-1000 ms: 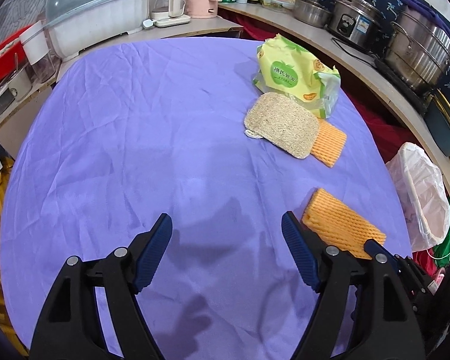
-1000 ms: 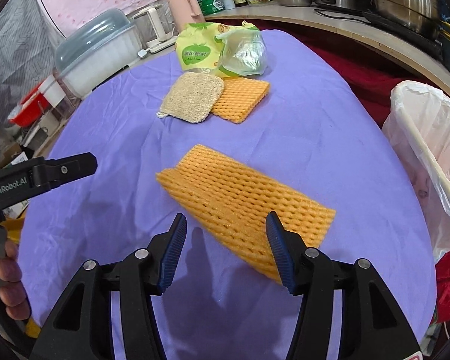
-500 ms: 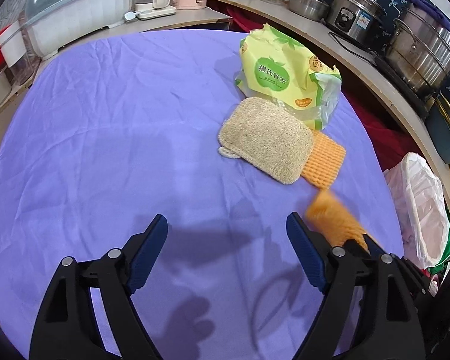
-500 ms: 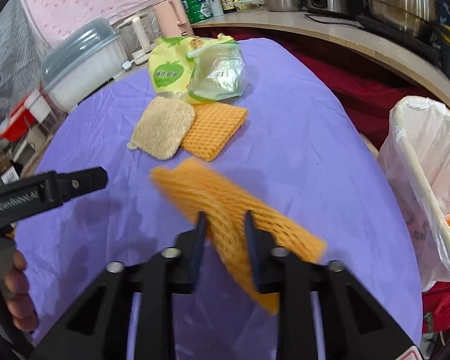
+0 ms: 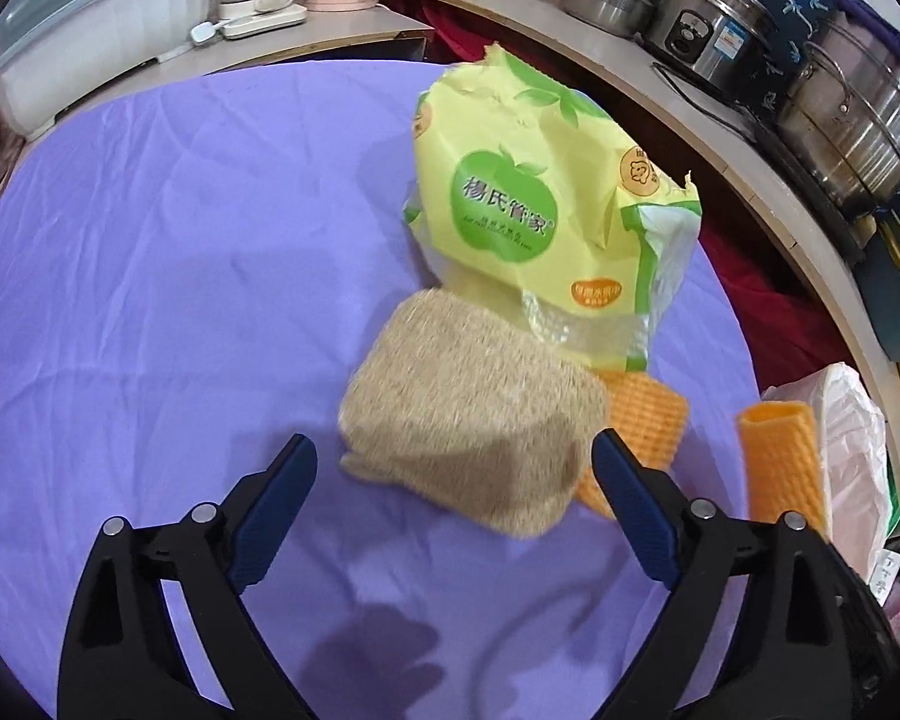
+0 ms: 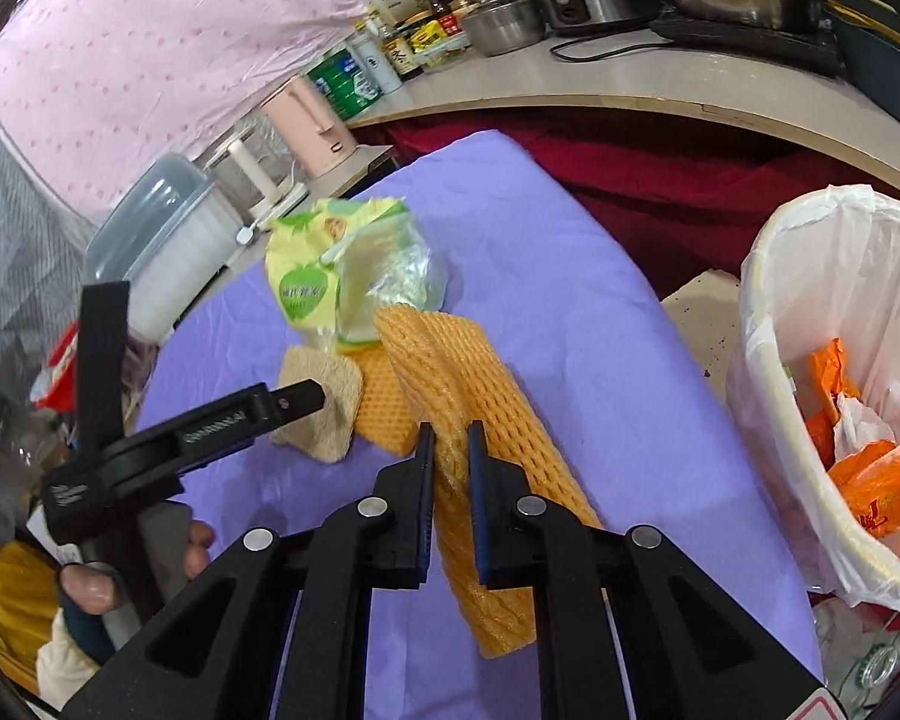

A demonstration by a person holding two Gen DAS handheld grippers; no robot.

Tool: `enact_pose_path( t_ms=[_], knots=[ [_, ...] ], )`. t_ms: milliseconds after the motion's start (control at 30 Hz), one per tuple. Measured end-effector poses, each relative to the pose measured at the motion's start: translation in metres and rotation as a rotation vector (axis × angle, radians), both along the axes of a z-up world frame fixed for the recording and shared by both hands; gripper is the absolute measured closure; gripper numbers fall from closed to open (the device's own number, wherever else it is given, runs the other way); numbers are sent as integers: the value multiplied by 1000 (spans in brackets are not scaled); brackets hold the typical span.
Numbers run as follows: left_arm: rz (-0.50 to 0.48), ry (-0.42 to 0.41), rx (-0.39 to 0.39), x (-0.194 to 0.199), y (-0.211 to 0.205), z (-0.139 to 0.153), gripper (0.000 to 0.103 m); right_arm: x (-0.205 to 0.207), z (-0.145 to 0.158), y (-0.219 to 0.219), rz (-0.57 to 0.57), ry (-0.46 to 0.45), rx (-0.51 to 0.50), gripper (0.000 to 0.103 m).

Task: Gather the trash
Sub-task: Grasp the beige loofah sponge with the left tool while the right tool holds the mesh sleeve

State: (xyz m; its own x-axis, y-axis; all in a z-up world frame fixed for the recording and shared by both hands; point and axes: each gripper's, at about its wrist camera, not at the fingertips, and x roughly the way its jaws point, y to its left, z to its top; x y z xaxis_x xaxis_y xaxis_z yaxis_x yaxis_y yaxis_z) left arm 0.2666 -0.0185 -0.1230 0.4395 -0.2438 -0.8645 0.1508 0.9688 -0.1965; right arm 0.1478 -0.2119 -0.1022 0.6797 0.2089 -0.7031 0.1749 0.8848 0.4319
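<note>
A: Start with the left wrist view. What's on the table (image 5: 150,300)?

B: A purple cloth covers it. Toward its far right side lies a torn yellow-green snack bag (image 5: 546,222); a tan scrub pad (image 5: 468,414) overlaps the bag's near end, and a flat orange foam net (image 5: 642,414) peeks out from under the pad's right side.

A: And the left gripper (image 5: 455,483)?

B: Its jaws have just been opening and stand wide. The pad's near edge sits between the blue fingertips (image 5: 624,492), but neither presses on it.

A: Anything at the table's right edge?

B: A second orange foam net (image 5: 780,468), rolled into a tube, is in the air there, in front of the white trash bag (image 5: 852,450).

A: Now the right wrist view.

B: The right gripper (image 6: 450,438) has just been closing, and its jaws are pinched nearly together on that foam tube (image 6: 486,420), which sticks out ahead and hangs down behind them.

A: What does this view add?

B: It looks into the bin (image 6: 768,420) beyond the table's right edge: white liner, orange wrappers (image 6: 870,480) inside. It also shows the hand (image 6: 90,582) holding the left gripper (image 6: 297,402), near the pad (image 6: 324,414).
</note>
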Motion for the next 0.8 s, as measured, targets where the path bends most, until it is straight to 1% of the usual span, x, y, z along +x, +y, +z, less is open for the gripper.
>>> enact_pose_path(
  t_ms=[67, 133, 333, 467, 533, 567, 700, 800],
  knots=[
    [-13, -8, 30, 8, -6, -4, 14, 2, 2, -4, -12, -5, 5, 93],
    [-30, -8, 42, 15, -12, -9, 11, 4, 3, -9, -18, -10, 8, 93],
    [-50, 1, 31, 26, -15, -16, 10, 8, 0, -13, -30, -13, 32, 93],
    [-79, -3, 34, 18, -19, -16, 11, 10, -3, -10, -25, -6, 35, 93],
    [-66, 2, 18, 13, -15, -14, 11, 9, -5, -9, -23, -2, 39, 93],
    [-42, 4, 8, 7, -11, -12, 11, 8, -6, -9, -23, -1, 39, 93],
    [27, 24, -63, -14, 12, -6, 11, 5, -6, -7, -18, 3, 39, 93],
    [31, 58, -109, -23, 18, -9, 11, 4, -7, -5, -12, 3, 41, 93]
  ],
)
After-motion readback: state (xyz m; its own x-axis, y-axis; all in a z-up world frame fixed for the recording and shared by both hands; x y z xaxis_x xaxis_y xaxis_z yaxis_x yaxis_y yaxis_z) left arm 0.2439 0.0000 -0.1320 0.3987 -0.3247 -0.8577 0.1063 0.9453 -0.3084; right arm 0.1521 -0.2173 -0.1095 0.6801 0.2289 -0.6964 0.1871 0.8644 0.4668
